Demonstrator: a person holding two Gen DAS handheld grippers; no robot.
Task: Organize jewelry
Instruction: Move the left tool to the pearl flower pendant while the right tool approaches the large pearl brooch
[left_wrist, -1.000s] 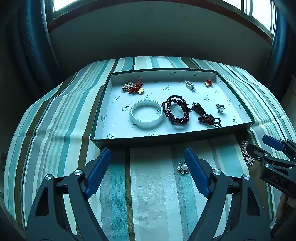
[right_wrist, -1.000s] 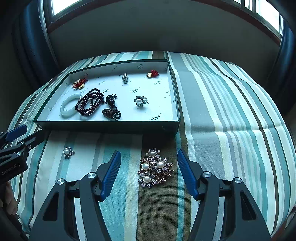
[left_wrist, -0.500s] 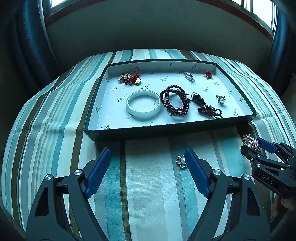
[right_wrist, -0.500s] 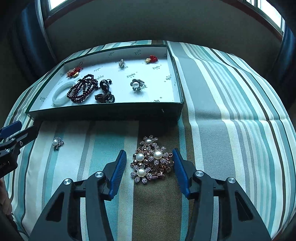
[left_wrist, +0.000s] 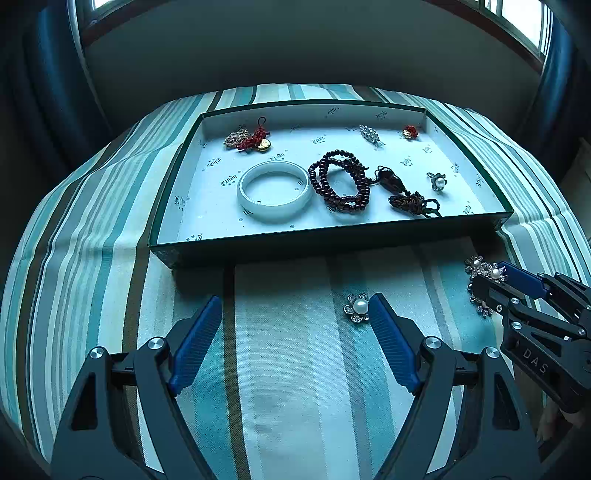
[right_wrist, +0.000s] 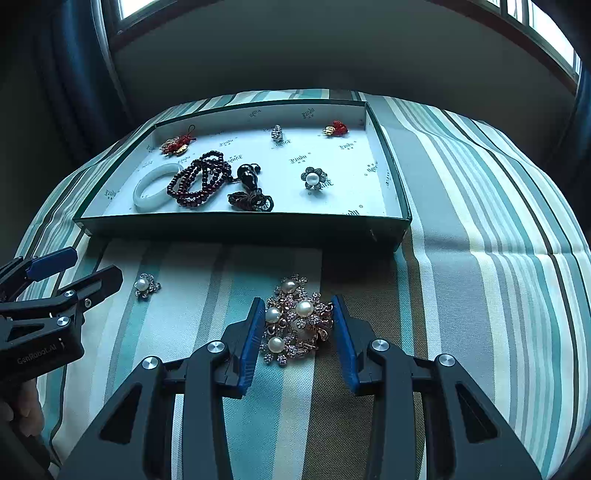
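A large gold brooch with pearls (right_wrist: 295, 321) lies on the striped cloth in front of the green box (right_wrist: 240, 225). My right gripper (right_wrist: 297, 304) straddles it, its jaws closing, the blue pads close against both edges of the brooch, which still rests on the cloth. The left wrist view shows the right gripper (left_wrist: 487, 276) over the brooch (left_wrist: 476, 264). My left gripper (left_wrist: 294, 301) hangs wide open above bare cloth, a small pearl flower (left_wrist: 357, 307) lying just beside its right pad. From the right wrist view, the left gripper (right_wrist: 95, 264) sits left of that flower (right_wrist: 144, 285).
The shallow box (left_wrist: 332, 240) holds a white bangle (left_wrist: 275, 195), a dark bead strand (left_wrist: 341, 181), a pearl flower ring (left_wrist: 438, 181) and several small charms. The cloth falls away at the sides. A dark wall and windows stand behind.
The right gripper's jaws have narrowed from wide apart to close against the brooch. The left gripper has stayed open, with the box slightly nearer in its view.
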